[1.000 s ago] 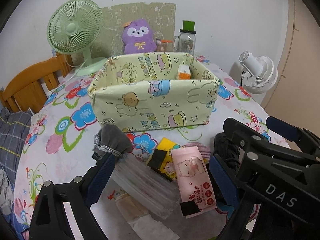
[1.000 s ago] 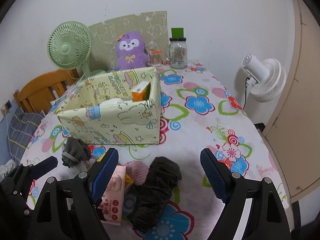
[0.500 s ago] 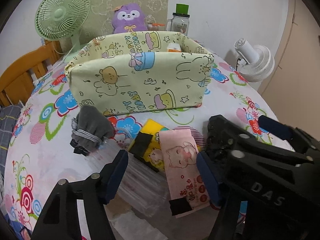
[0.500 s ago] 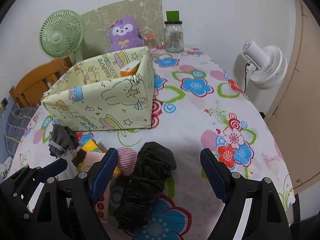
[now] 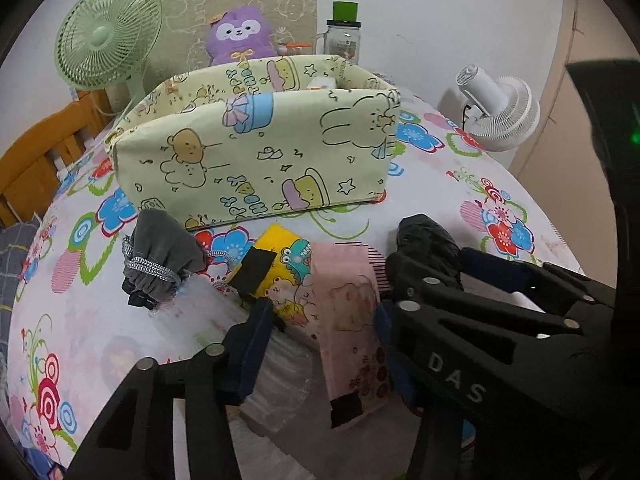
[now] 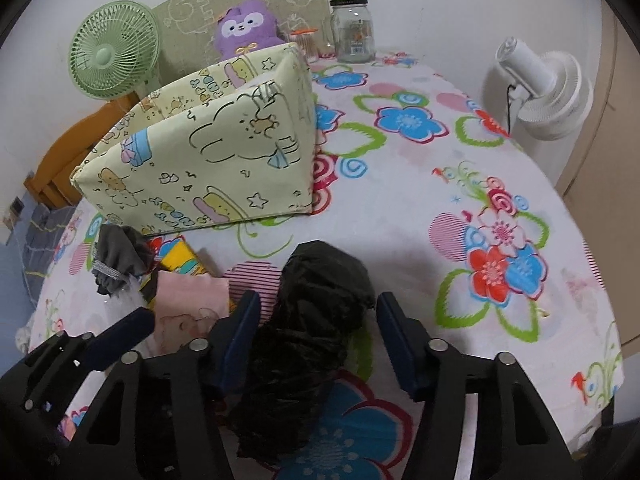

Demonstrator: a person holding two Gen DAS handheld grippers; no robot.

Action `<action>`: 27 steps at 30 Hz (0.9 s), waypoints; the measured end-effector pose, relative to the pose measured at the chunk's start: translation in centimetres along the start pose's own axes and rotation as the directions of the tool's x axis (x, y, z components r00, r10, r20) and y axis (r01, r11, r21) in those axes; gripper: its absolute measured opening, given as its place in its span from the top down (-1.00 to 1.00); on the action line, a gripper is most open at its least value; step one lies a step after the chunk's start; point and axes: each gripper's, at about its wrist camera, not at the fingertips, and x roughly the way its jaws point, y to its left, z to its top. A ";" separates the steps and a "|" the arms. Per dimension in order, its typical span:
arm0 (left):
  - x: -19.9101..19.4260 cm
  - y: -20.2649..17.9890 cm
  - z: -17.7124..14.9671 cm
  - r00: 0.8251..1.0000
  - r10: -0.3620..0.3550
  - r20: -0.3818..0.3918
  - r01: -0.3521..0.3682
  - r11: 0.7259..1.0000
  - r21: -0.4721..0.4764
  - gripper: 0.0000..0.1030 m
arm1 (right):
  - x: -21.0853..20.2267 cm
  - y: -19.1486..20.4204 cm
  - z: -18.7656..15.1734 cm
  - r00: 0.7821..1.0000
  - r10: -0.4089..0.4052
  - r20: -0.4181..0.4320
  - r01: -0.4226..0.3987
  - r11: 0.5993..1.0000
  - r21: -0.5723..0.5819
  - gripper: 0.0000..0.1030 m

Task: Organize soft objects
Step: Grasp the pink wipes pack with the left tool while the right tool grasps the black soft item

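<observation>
A pink tissue pack (image 5: 348,320) lies across a yellow cartoon pack (image 5: 280,272) on the flowered tablecloth, in front of the pale yellow fabric box (image 5: 256,152). My left gripper (image 5: 320,332) straddles the pink pack. Its jaws are closing and the left pad still stands off the pack's edge. A crumpled black bundle (image 6: 320,304) lies to the right, and my right gripper (image 6: 316,320) has it between its closing jaws, pads (image 6: 244,320) close beside it but not squeezing. A grey drawstring pouch (image 5: 160,256) rests at the left.
Clear plastic bags (image 5: 272,368) lie under the packs. Behind the box (image 6: 208,148) stand a green fan (image 5: 104,36), a purple plush (image 5: 240,36) and a green-lidded jar (image 6: 352,28). A white fan (image 6: 548,88) is off the table's right edge, a wooden chair (image 5: 36,152) at the left.
Both grippers have sunk toward the table and their jaws have narrowed, the left around the pink pack and the right around the black bundle. Nothing on the table has shifted.
</observation>
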 end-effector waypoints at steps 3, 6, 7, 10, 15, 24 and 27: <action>-0.1 -0.5 -0.1 0.999 -0.033 0.006 0.033 0.999 0.022 0.41 | 0.3 0.0 0.1 1.000 0.020 -0.010 -0.020 1.000 0.003 0.12; -0.2 -0.7 -0.1 0.999 -0.044 0.009 0.044 0.999 0.028 0.42 | 0.4 -0.1 0.1 1.000 0.026 -0.014 -0.026 1.000 0.008 0.21; -0.2 -0.7 -0.1 0.999 -0.043 0.012 0.043 0.999 0.032 0.43 | 0.3 -0.1 0.1 1.000 0.026 -0.012 -0.026 1.000 0.005 0.22; -0.3 -0.7 -0.1 0.999 -0.043 0.014 0.043 0.998 0.035 0.46 | 0.2 0.0 0.2 1.000 0.008 -0.004 -0.008 1.000 -0.003 0.26; -0.7 -0.5 0.1 0.999 -0.046 0.021 0.045 0.998 0.035 0.56 | -0.4 0.1 0.3 1.000 -0.003 0.010 0.003 1.000 -0.010 0.27; -2.0 0.3 0.6 0.998 -0.043 0.054 0.042 0.999 0.019 0.79 | -1.8 0.7 0.8 0.999 -0.008 0.044 0.009 1.000 -0.018 0.27; -2.3 0.5 0.8 0.997 -0.057 0.055 0.057 0.998 0.009 0.82 | -2.3 1.0 1.0 0.998 -0.010 0.055 0.011 1.000 -0.024 0.27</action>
